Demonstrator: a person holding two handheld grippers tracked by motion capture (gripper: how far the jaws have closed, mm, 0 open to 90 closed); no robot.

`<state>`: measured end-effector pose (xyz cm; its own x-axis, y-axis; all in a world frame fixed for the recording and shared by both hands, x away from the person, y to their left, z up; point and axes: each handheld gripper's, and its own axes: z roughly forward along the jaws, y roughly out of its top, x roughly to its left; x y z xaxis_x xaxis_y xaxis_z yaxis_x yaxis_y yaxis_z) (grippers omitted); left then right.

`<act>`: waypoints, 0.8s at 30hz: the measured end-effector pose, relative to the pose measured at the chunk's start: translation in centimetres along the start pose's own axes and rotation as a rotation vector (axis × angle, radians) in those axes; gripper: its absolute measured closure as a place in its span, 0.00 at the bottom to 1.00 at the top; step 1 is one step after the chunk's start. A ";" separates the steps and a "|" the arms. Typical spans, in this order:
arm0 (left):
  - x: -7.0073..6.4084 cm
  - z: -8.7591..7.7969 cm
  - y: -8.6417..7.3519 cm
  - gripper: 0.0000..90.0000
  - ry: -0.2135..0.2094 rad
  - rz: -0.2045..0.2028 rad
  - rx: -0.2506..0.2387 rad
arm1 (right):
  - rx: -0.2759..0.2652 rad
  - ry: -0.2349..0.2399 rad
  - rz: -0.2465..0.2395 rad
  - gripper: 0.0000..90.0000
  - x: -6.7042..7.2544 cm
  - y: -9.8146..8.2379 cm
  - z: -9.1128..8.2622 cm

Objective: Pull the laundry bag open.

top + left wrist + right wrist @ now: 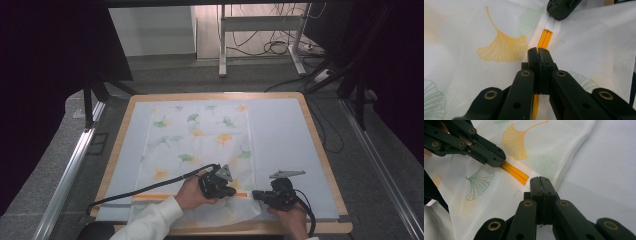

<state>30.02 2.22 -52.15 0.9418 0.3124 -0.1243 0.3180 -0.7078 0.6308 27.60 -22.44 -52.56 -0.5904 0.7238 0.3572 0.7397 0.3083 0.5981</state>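
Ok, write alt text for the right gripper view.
The right gripper, fingers shut, pinches the edge of a white cloth printed with ginkgo leaves. Its orange stripe runs from there to the left gripper, also shut on the cloth.

Wooden-edged table (320,145) sits mid-floor; beyond its far edge stands a white metal frame (260,25), with loose cables (280,47) on the floor at the frame's feet.
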 end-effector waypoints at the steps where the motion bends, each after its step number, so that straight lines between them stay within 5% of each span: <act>1: 0.0 0.0 0.0 1.00 0.000 0.000 0.000 | 0.000 -0.001 -0.001 1.00 0.0 0.0 0.0; 24: 0.6 -1.8 -2.3 1.00 0.002 -0.057 -0.006 | 0.003 -0.010 -0.017 1.00 0.1 0.0 0.0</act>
<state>29.65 5.18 -52.29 0.9218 0.3536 -0.1588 0.3707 -0.6847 0.6275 27.54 -22.35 -52.49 -0.5995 0.7244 0.3403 0.7308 0.3221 0.6018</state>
